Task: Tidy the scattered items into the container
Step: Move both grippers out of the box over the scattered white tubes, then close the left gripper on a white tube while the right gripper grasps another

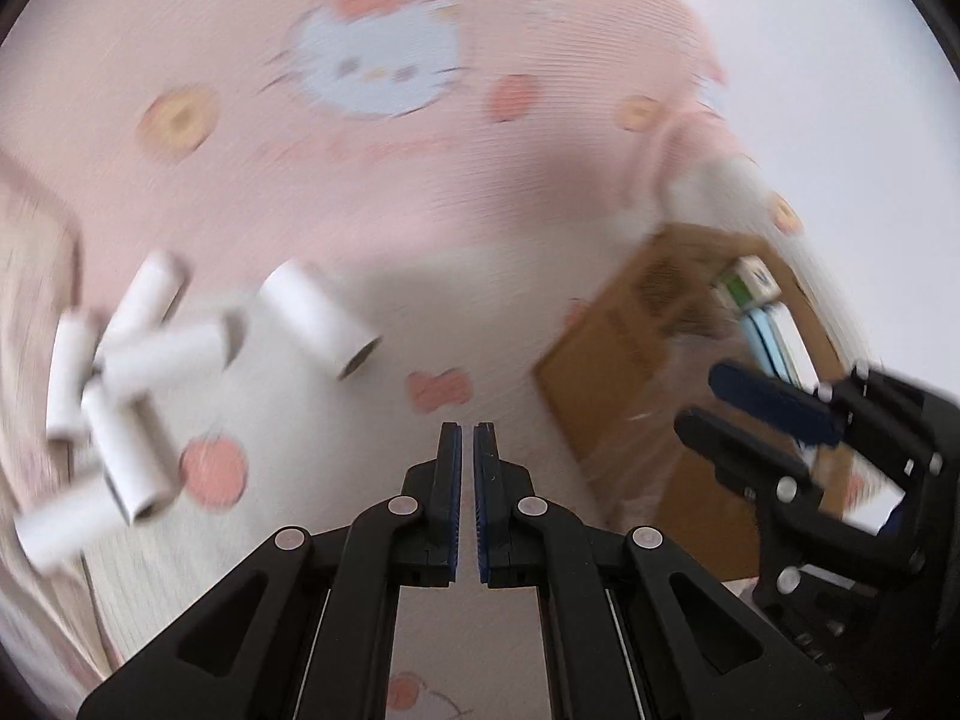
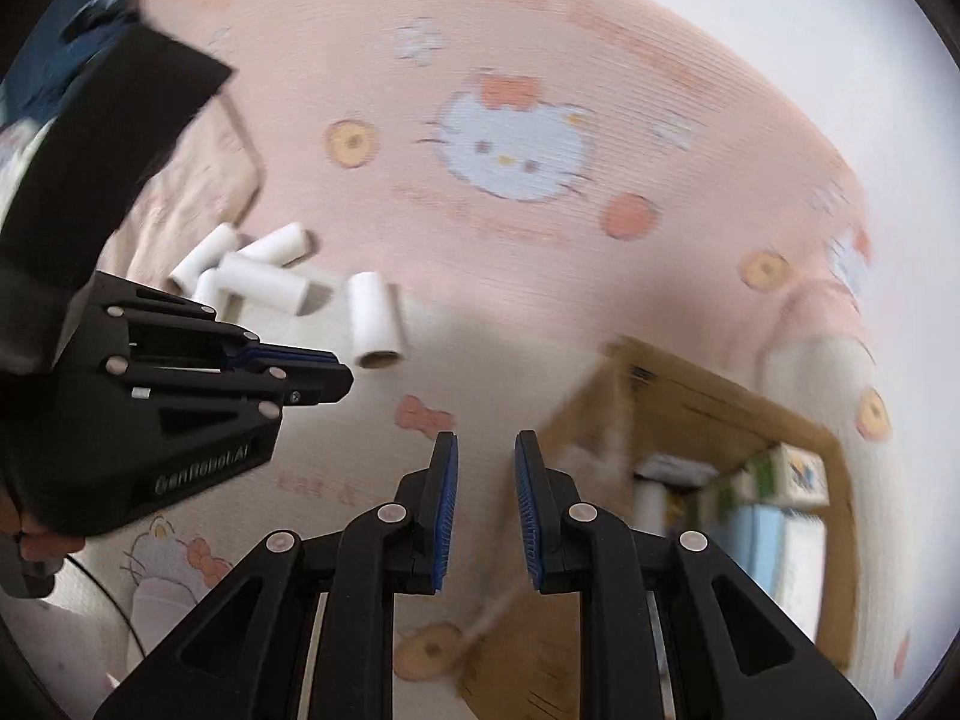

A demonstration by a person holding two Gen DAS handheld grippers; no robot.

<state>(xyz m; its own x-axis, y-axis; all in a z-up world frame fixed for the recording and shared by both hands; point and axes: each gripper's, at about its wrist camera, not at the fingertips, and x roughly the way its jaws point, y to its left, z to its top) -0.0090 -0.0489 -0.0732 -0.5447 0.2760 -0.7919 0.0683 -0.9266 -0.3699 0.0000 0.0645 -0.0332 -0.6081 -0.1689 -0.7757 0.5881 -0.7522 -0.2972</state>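
Observation:
Several white paper rolls (image 1: 126, 384) lie in a loose pile on the pink cartoon-cat bedsheet at the left; one roll (image 1: 318, 319) lies apart, nearest my left gripper. They also show in the right wrist view (image 2: 258, 276), with the lone roll (image 2: 373, 319) beside them. A brown cardboard box (image 1: 636, 336) stands at the right and holds small packets; it also shows in the right wrist view (image 2: 708, 420). My left gripper (image 1: 467, 429) is shut and empty above the sheet. My right gripper (image 2: 486, 444) is open and empty near the box's left edge.
A beige pillow (image 2: 198, 180) lies behind the rolls at the left. The pink sheet (image 1: 420, 192) covers the bed, and a white wall lies beyond its far edge. Both views are motion-blurred.

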